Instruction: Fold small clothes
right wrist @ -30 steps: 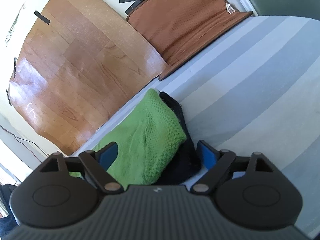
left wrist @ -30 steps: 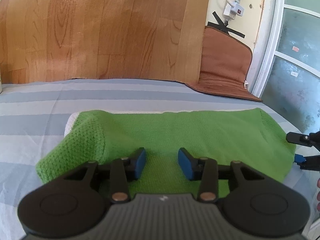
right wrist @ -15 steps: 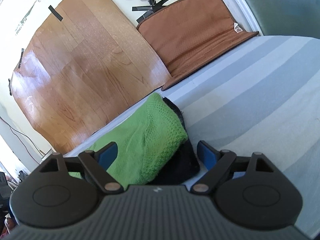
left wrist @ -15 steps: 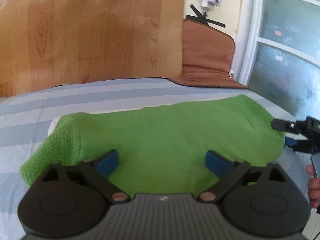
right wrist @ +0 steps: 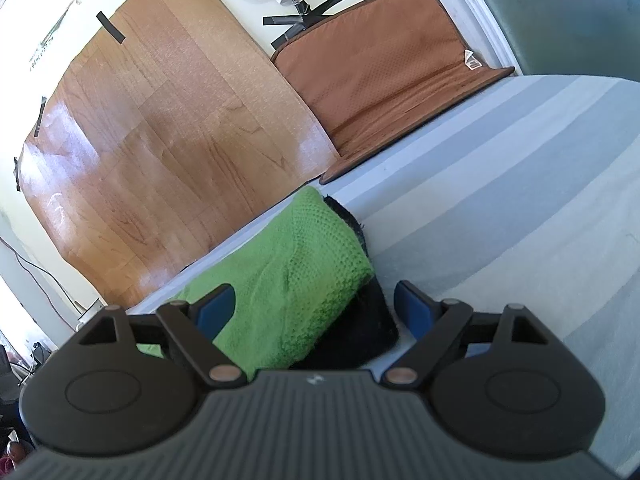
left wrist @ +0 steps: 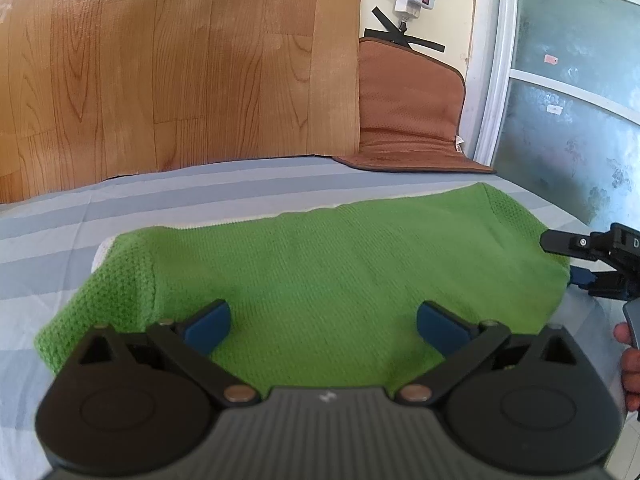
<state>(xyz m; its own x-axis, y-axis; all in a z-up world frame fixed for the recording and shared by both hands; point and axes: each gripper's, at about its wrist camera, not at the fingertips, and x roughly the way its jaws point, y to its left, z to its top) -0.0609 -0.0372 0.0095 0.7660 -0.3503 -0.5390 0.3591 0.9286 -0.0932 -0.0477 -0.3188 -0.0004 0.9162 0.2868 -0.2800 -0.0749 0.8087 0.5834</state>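
Since the earlier frames, the left gripper (left wrist: 323,322) has just been opening: its jaws, formerly narrow over the cloth, now stand wide apart, with the green garment (left wrist: 320,280) lying under and between them but not pinched. Neither blue pad presses the knit, so the garment lies released.

The garment lies flat in a long folded band on the striped bed sheet (left wrist: 200,196), one ribbed end at the left, the other toward the right gripper (left wrist: 592,264) (visible at the right edge of the left wrist view, with part of a hand (left wrist: 630,364) below it).

In the right wrist view the right gripper (right wrist: 314,306) also has its jaws wide, straddling the garment's end (right wrist: 304,276) without closing on it. A black item (right wrist: 360,332) lies beneath that end, showing at the fold.

Judgement: both grippers sit at opposite ends of the band so that the ends can be taken up together for the next fold. That fold is not yet begun. Wood-pattern sheet (left wrist: 160,60) and brown mat (left wrist: 408,112) stand against the wall, well clear.
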